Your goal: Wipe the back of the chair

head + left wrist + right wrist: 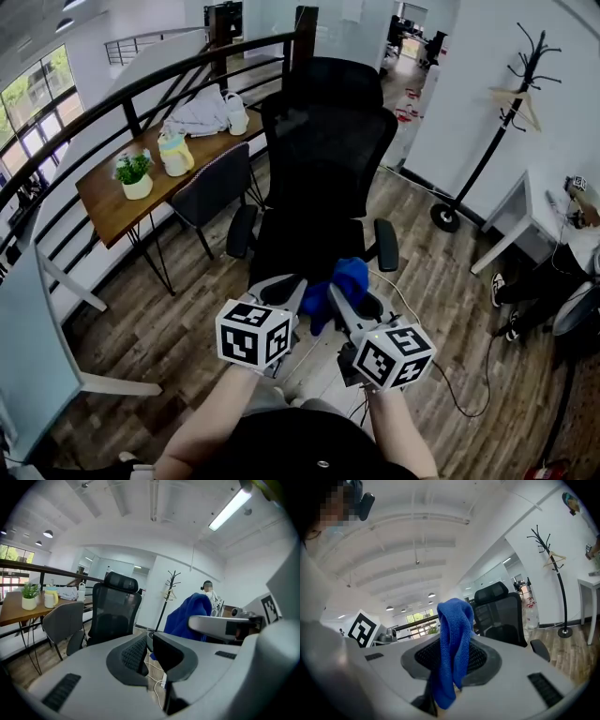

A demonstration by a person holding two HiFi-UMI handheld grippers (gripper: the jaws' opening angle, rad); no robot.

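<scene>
A black office chair (328,159) with a mesh back and headrest stands just ahead of me, its seat side toward me. It also shows in the left gripper view as the chair (115,611) and in the right gripper view as the chair (499,611). My right gripper (345,302) is shut on a blue cloth (342,281), which drapes over the jaws as the cloth (452,644). It hangs low in front of the seat. Beside it my left gripper (286,298) is held shut with nothing in it (149,641). Both are short of the chair and do not touch it.
A grey chair (211,187) stands at a wooden table (103,202) on the left, with a potted plant (134,173) and a jug (174,155) on it. A coat stand (487,150) and a white desk (525,216) are on the right. A cable (469,375) lies on the floor.
</scene>
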